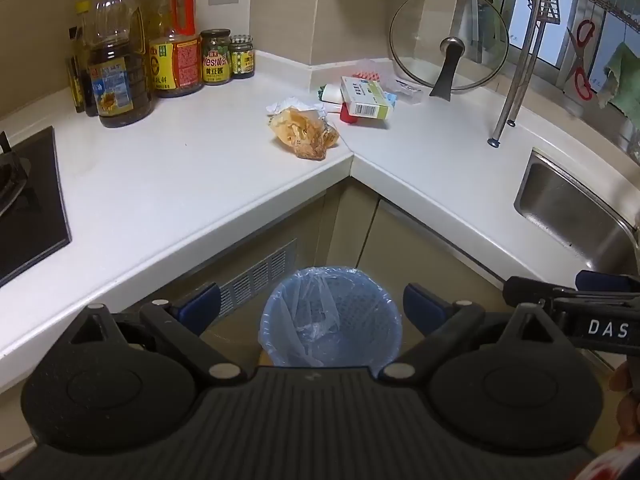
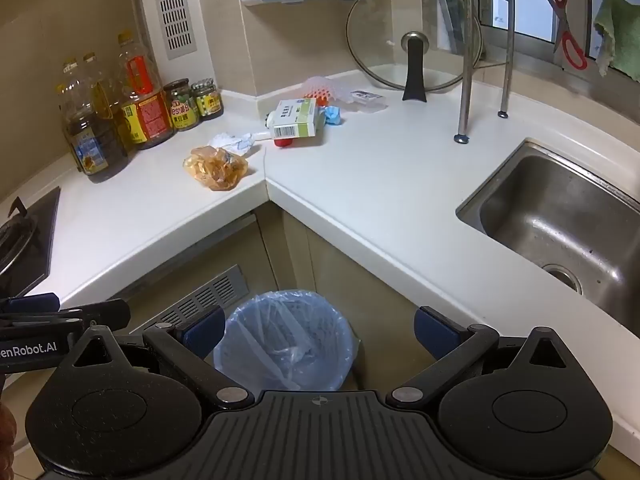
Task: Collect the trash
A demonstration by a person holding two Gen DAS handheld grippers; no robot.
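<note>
White counter: trash near corner; lined, seemingly empty bin below; both grippers agape

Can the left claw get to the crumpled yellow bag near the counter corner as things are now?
Probably yes. The left claw is open and empty, and the yellow bag lies by the counter edge with bare surface in front. Only the tissue behind touches it.

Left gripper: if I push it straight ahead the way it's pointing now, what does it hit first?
Most likely the blue-lined trash bin on the floor: it sits framed between the open left gripper fingers, below the countertop edge. Depth is unclear, but nothing shows in between.
</note>
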